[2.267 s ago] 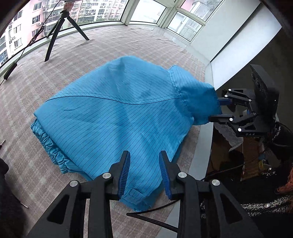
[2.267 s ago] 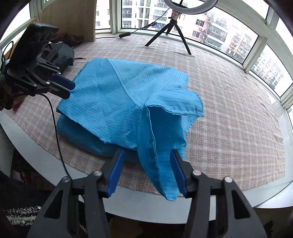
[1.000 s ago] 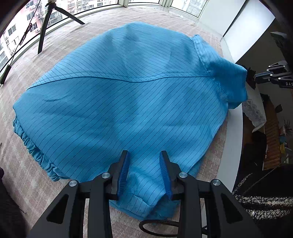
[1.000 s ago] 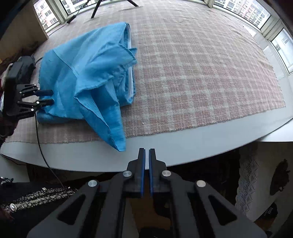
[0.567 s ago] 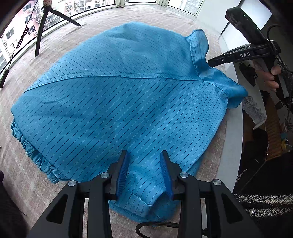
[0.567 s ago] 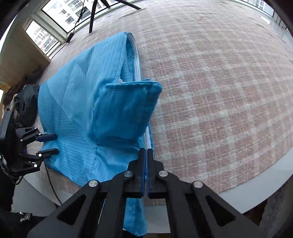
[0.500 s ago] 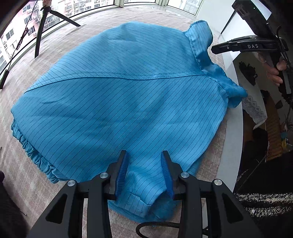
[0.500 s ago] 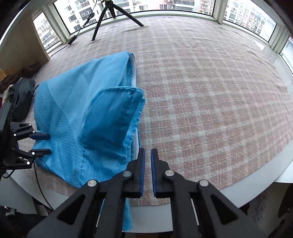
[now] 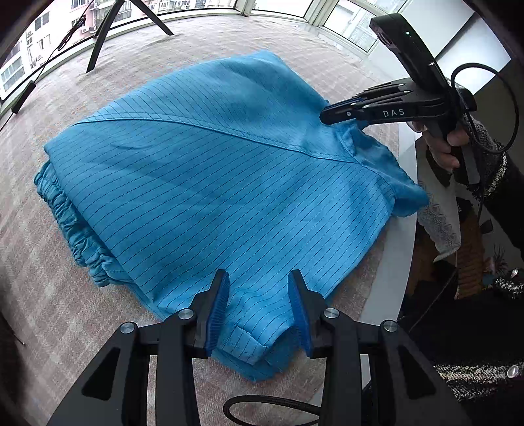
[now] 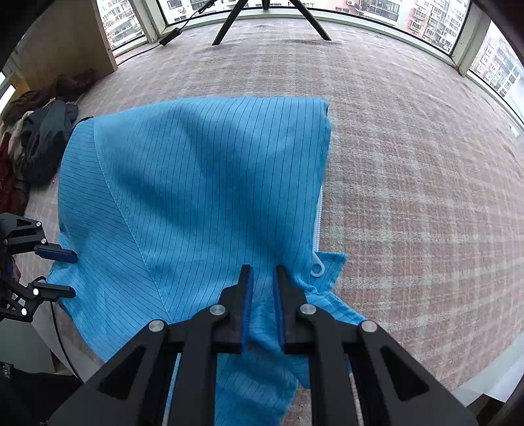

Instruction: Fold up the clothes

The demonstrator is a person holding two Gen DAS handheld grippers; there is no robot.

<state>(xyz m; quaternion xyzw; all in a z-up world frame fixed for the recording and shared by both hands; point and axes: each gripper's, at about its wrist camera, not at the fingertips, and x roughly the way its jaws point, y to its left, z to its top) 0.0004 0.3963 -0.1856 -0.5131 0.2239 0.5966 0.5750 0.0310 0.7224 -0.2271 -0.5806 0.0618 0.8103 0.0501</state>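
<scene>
A blue pinstriped garment [image 9: 209,170] lies folded on the plaid-covered table [image 9: 42,295]. In the left wrist view my left gripper [image 9: 260,285] hovers open over its near hem. The hem shows between the fingers, and the pads do not press on it. My right gripper [image 9: 324,114] reaches in from the right, its tips over the collar end. In the right wrist view the right gripper [image 10: 262,278] has a narrow gap and its jaws are opening. Blue cloth [image 10: 196,183] shows beneath the gap, ungripped, beside a white zipper pull [image 10: 317,268]. My left gripper [image 10: 65,272] sits at that view's left edge.
Black tripod legs [image 10: 226,29] and a cable [image 9: 29,88] stand at the far side by the windows. A dark heap of clothes [image 10: 42,144] lies at the table's left end. The white table edge [image 9: 389,278] runs close by; a hand [image 9: 445,150] holds the right gripper.
The right gripper swung in from beyond the table edge to above the collar end and went from shut to slightly apart. The raised flap now lies flat. The left gripper drew back a little.
</scene>
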